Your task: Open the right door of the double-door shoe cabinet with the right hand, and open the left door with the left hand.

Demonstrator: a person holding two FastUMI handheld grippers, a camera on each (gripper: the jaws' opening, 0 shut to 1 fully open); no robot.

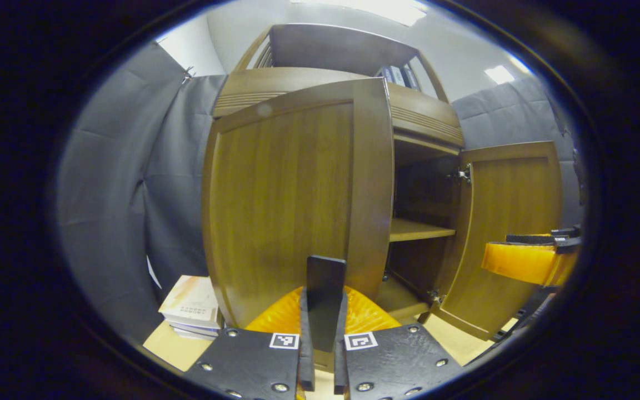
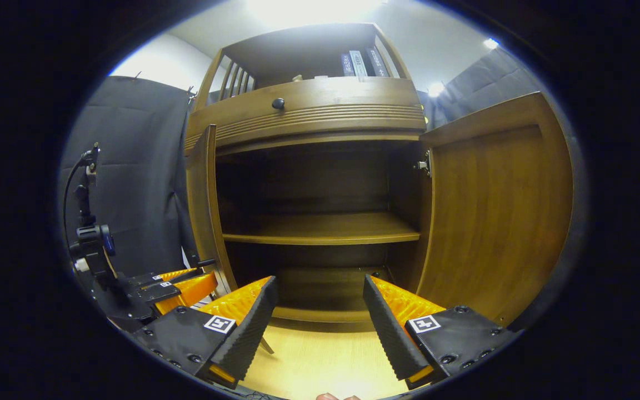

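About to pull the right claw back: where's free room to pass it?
Free: the bare floor before the cabinet, between the open left door and right door. Crowded: by the left door, where the left claw works.

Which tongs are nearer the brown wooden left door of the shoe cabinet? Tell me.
Left. The left tongs are closed at the free edge of the brown wooden left door. The right tongs hang open before the cabinet's open middle, off that door.
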